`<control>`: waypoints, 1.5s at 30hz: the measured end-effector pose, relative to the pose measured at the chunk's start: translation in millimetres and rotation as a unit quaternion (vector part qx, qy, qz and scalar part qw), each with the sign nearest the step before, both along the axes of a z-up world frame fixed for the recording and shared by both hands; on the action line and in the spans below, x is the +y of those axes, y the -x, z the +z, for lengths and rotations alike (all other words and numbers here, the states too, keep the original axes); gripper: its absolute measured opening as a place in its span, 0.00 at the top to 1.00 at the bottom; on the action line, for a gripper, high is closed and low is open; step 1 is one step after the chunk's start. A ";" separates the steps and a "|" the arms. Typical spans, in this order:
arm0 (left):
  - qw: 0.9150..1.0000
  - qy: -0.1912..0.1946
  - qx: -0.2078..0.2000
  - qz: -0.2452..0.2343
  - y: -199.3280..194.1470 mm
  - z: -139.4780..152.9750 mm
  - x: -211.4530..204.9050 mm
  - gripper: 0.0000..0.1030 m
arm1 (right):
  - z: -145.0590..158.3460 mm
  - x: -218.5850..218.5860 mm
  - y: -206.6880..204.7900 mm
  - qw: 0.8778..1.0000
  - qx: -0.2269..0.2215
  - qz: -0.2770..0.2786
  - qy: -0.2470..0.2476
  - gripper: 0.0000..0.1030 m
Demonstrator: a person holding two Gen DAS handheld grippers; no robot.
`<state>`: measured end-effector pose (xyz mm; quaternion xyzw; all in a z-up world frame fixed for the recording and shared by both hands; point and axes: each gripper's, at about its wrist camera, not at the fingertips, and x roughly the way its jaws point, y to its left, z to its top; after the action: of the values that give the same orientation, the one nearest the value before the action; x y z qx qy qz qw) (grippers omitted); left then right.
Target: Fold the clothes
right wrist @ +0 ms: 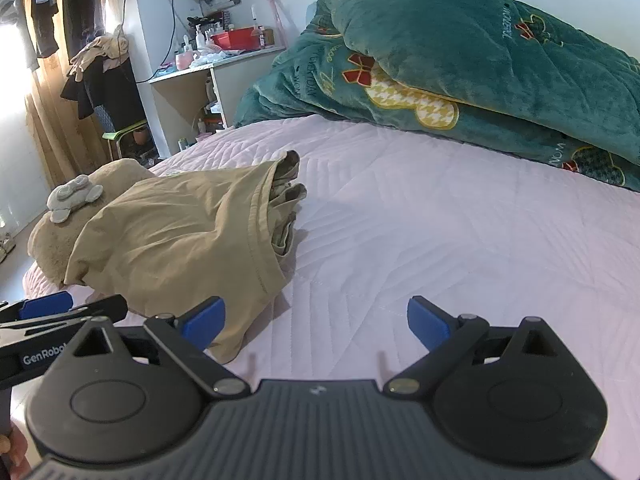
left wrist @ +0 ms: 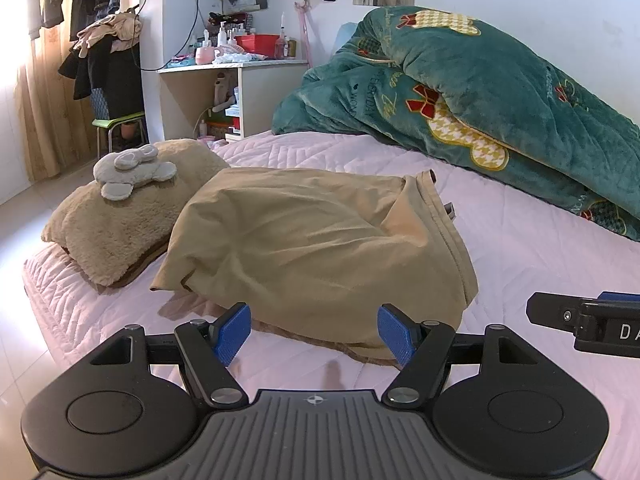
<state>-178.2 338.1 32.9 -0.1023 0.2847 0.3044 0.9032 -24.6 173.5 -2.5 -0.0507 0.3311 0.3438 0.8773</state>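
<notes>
Now both claws apart (nothing between pads): left claw (left wrist: 314,332), right claw (right wrist: 316,324), near tan garment (left wrist: 312,240).

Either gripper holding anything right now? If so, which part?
Nothing held. Left gripper and right gripper both stand open above the pink bed cover; the tan garment lies loose ahead of them, ungripped.
</notes>
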 end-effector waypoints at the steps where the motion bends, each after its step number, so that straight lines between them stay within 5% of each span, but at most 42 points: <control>1: 1.000 0.002 -0.001 0.000 0.0 0.0 -0.5 0.30 | -0.1 0.1 0.2 1.000 0.000 0.000 -0.001 0.04; 13: 1.000 0.007 0.019 0.010 -7.1 -3.4 -2.2 0.24 | -2.5 0.6 0.3 1.000 0.000 -0.001 0.002 0.04; 22: 0.999 -0.027 -0.011 0.027 0.0 0.5 -4.7 0.17 | -4.1 -4.0 -1.8 1.000 0.001 -0.003 -0.001 0.04; 35: 0.996 -0.014 -0.088 0.025 11.0 10.0 8.8 0.00 | -5.5 -1.5 0.4 1.000 -0.008 0.004 0.010 0.03; 41: 0.995 -0.029 -0.074 0.055 3.5 8.0 15.2 0.00 | -4.8 3.3 4.0 0.999 -0.015 0.016 0.023 0.03; 45: 0.995 0.009 -0.090 0.049 9.5 11.1 23.5 0.00 | -4.1 4.7 5.6 0.999 -0.019 0.024 0.026 0.03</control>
<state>-187.7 361.6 44.1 -0.1509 0.1996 0.3350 0.9084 -30.2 178.2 -6.6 -0.0880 0.3223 0.3549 0.8732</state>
